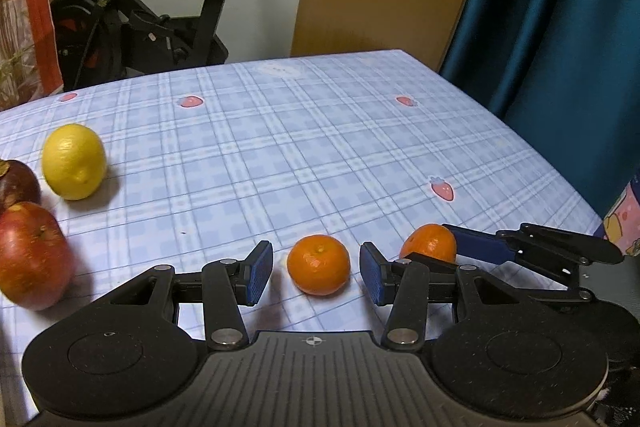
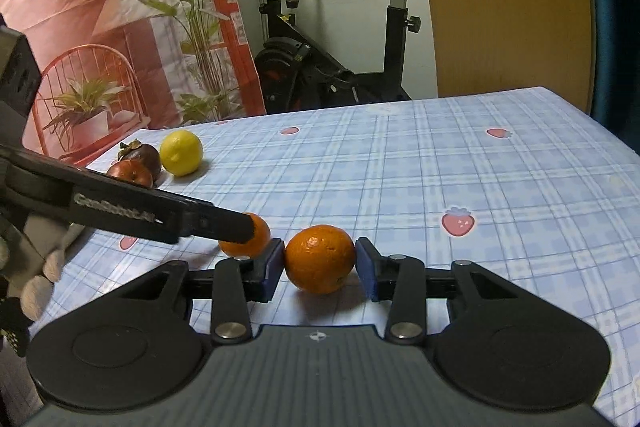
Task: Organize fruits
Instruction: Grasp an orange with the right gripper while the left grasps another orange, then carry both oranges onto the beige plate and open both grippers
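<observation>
Oranges (image 1: pixel 318 264) (image 2: pixel 320 259) between claws (right apparently gripping)

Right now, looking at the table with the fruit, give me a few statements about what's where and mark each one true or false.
1. A mandarin sits between the left hand-held gripper's pads, untouched. True.
2. The right hand-held gripper is shut on a lemon. False: it is shut on the other mandarin; the lemon lies apart on the tablecloth.
3. The lemon lies beside a mangosteen and a red apple. True.
4. The fruit sits in a bowl. False: all lie on the tablecloth.
</observation>
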{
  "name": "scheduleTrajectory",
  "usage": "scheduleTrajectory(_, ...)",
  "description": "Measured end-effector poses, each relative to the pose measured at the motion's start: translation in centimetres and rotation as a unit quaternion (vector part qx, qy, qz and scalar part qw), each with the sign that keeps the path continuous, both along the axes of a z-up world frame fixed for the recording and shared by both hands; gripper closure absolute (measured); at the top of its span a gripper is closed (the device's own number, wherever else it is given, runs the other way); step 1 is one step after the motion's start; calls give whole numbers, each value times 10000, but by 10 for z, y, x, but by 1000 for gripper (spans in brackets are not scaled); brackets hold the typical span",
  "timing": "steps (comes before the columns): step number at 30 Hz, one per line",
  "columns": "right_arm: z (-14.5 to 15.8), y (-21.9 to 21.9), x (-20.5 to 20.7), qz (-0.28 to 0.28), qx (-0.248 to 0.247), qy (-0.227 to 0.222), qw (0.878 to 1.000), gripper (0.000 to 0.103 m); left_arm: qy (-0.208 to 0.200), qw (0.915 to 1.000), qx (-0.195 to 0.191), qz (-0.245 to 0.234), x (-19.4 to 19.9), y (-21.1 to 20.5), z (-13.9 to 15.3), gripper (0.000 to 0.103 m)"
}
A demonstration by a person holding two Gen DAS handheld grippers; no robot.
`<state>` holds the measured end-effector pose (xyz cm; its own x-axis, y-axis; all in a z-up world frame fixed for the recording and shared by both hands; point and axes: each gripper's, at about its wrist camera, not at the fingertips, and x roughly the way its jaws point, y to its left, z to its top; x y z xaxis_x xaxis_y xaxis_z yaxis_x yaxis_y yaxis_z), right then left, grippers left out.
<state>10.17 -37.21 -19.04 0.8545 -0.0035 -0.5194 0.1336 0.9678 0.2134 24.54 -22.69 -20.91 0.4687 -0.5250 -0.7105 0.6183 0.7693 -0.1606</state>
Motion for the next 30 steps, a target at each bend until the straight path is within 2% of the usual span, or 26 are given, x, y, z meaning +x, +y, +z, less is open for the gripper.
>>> scheduleTrajectory(3,0,-3,-1,-14,63,-5,10000,61,71,10000,23,24,3,-2,-4,53)
scheduleTrajectory(6,0,-4,0,8,102,14,9999,62,28,10000,77,16,2,-4,-6,63)
scheduleTrajectory(7,0,-3,-1,20,99,18,9999,62,38,10000,79,-6,2,-5,-6,64)
scheduleTrajectory(20,-2,-9,2,-27,259,39,9997,62,-97,9998,85,156,-12,12,1,64)
scheduleTrajectory(30,-2,-6,2,-83,200,61,9997,62,-433,9977,-30,527,-20,55,31,65)
